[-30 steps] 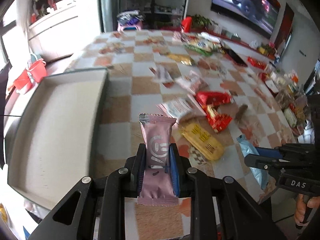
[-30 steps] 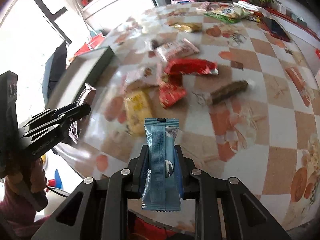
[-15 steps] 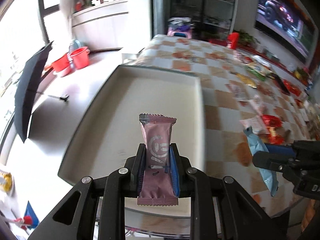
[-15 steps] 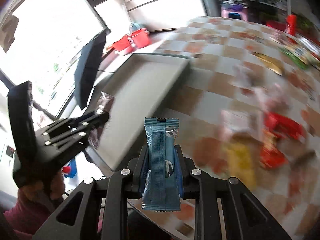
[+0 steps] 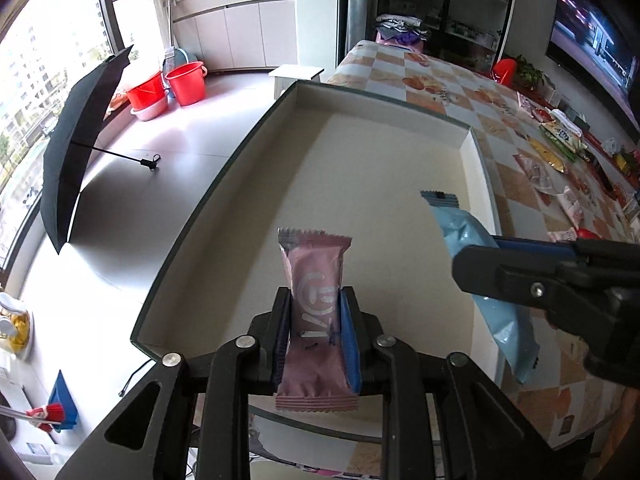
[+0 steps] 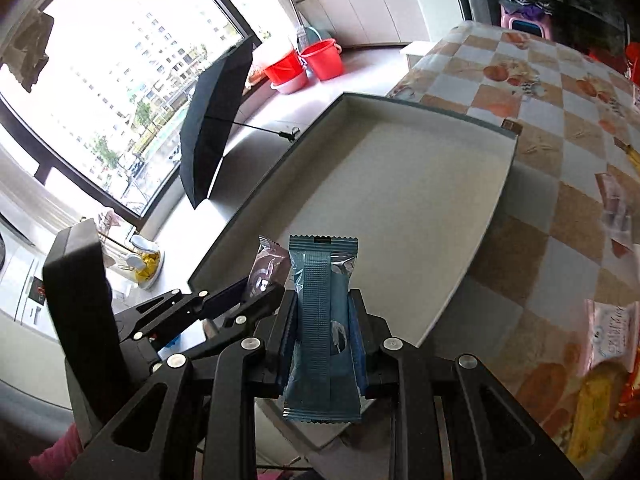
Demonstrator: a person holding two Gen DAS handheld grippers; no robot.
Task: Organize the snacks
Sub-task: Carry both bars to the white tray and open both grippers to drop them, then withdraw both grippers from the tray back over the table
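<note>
My left gripper (image 5: 316, 300) is shut on a pink snack packet (image 5: 314, 280) and holds it upright above the near part of a shallow white tray (image 5: 360, 160). My right gripper (image 6: 322, 304) is shut on a blue snack packet (image 6: 322, 312), also upright, over the tray's near edge (image 6: 400, 200). In the left wrist view the right gripper (image 5: 472, 256) comes in from the right with the blue packet (image 5: 484, 264). In the right wrist view the left gripper (image 6: 256, 288) sits just left with the pink packet (image 6: 266, 268). The tray floor is bare.
The tray lies at the edge of a checkered table (image 5: 520, 168). Several loose snack packets (image 5: 548, 156) lie on the table to the right and also show in the right wrist view (image 6: 608, 336). A black umbrella (image 5: 80, 140) and red buckets (image 5: 186, 80) stand on the floor beyond.
Both grippers have swung left from the scattered snacks to above the tray, each still holding its packet. They now sit close together over the tray's near end.
</note>
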